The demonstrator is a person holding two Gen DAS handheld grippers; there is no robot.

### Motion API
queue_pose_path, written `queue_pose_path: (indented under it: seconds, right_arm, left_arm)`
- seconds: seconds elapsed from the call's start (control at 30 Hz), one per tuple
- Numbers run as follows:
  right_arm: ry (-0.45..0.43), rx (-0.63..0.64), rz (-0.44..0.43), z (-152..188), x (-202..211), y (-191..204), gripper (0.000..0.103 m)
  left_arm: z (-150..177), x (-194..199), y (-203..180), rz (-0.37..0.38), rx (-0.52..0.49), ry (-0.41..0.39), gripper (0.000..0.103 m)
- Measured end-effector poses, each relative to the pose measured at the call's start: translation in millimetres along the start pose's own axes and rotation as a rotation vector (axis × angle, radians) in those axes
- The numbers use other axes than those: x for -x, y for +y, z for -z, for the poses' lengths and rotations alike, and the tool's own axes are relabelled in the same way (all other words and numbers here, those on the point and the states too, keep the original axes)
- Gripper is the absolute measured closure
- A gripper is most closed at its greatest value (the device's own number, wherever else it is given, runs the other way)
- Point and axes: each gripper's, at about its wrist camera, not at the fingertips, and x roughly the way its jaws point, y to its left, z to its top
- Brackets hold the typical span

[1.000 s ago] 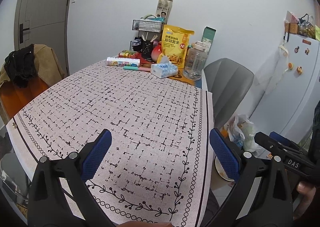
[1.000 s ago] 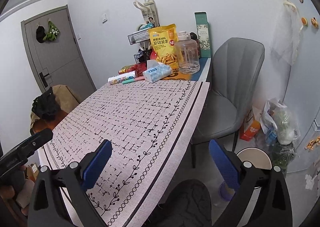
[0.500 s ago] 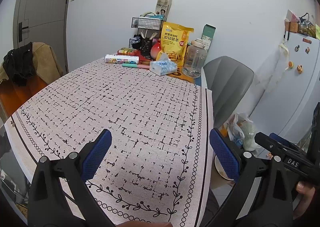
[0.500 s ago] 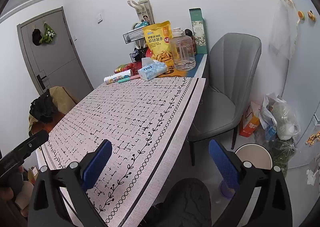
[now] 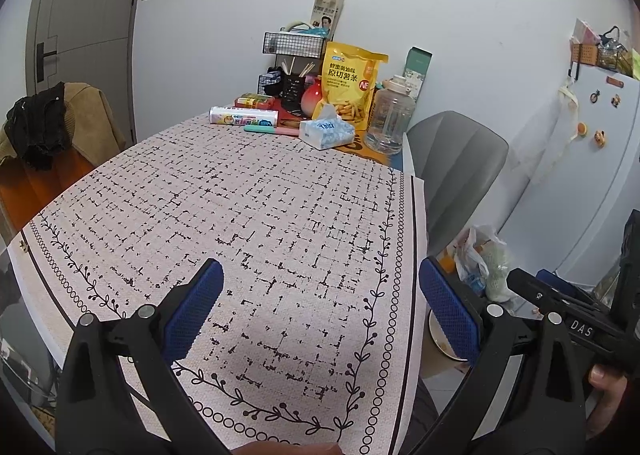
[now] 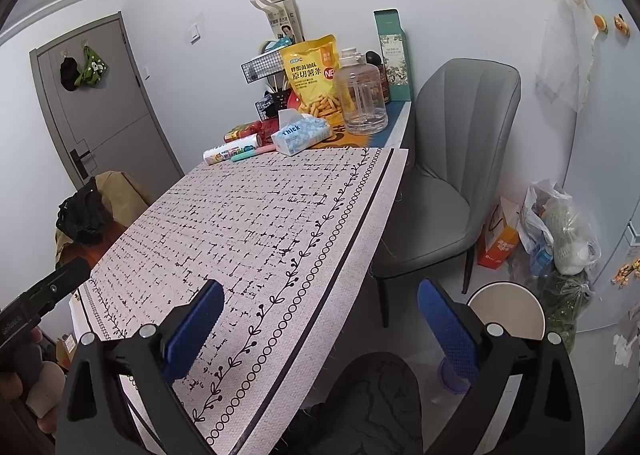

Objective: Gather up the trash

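Observation:
My left gripper (image 5: 320, 295) is open and empty above the near end of the table with the patterned cloth (image 5: 256, 215). My right gripper (image 6: 320, 315) is open and empty over the table's right front corner (image 6: 280, 239). A round white bin (image 6: 506, 309) stands on the floor right of the table; it shows partly behind the left gripper's right finger in the left wrist view (image 5: 440, 339). No loose trash shows on the cloth. At the far end lie a tissue pack (image 5: 327, 131), a printed tube (image 5: 243, 117) and a yellow snack bag (image 5: 351, 85).
A clear water jug (image 5: 389, 119), a wire rack (image 5: 294, 43) and a green box (image 6: 394, 55) stand at the far end. A grey chair (image 6: 448, 175) sits right of the table. Plastic bags (image 6: 560, 223) and an orange box (image 6: 498, 245) lie by the white fridge (image 5: 592, 159). A chair with clothes (image 5: 48, 127) is at the left.
Both grippers have drawn back and risen a little, so the far items look smaller and more of the floor and bin shows. Both stayed open.

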Motion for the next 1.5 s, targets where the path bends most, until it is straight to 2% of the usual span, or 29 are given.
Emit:
queue_pose_path:
  seconds: [1.07,1.27,1.5]
  right_arm:
    - [0.011,0.001,-0.009,5,-1,7,0.008]
    - [0.046,0.012,0.002,10,-16,11,0.008]
    - [0.12,0.064,-0.008,19,-49,38,0.008]
  left_arm:
    - [5,-3,3,-0.001,0.006,0.007,0.006]
    - [11,-16,23,0.001,0.034,0.021,0.006]
    - [17,-37,68,-0.039,0.115,0.05,0.006]
